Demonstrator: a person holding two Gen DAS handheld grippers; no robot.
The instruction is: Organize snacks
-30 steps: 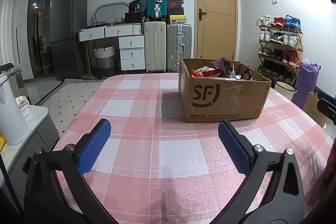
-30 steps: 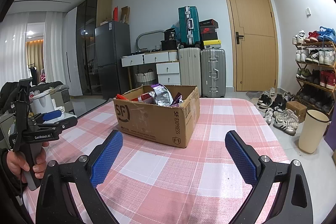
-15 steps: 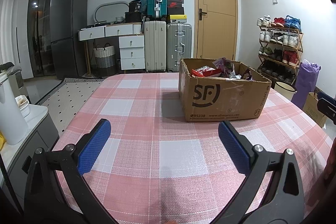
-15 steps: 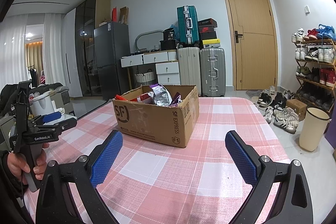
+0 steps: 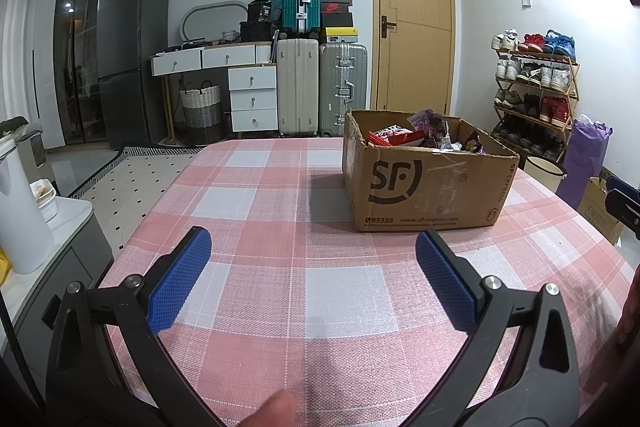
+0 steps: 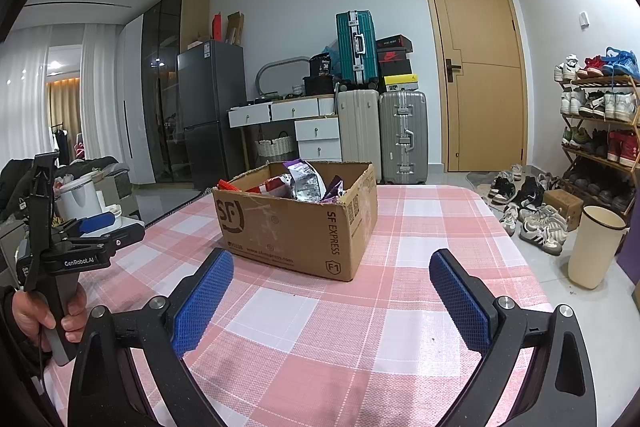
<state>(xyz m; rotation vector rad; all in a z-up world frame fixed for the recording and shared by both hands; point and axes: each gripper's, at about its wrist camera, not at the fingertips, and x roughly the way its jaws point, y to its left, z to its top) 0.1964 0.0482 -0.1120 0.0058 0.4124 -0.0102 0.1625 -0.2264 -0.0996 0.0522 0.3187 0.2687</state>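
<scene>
A brown SF Express cardboard box (image 5: 428, 187) stands on the pink-and-white checked table (image 5: 280, 219), right of centre in the left wrist view; it also shows in the right wrist view (image 6: 296, 227). Red, purple and silver snack packets (image 5: 416, 133) stick out of it; the same packets show in the right wrist view (image 6: 304, 181). My left gripper (image 5: 314, 247) is open and empty, short of the box. My right gripper (image 6: 330, 267) is open and empty, just in front of the box. The left gripper also shows in the right wrist view (image 6: 92, 227), held by a hand.
Beyond the table stand suitcases (image 5: 320, 87), a white drawer unit (image 5: 252, 95), a fridge (image 5: 128, 63) and a wooden door (image 5: 412, 27). A shoe rack (image 6: 596, 131), loose shoes and a cream bin (image 6: 592, 251) are at the right. A white appliance (image 5: 20, 211) stands at the left.
</scene>
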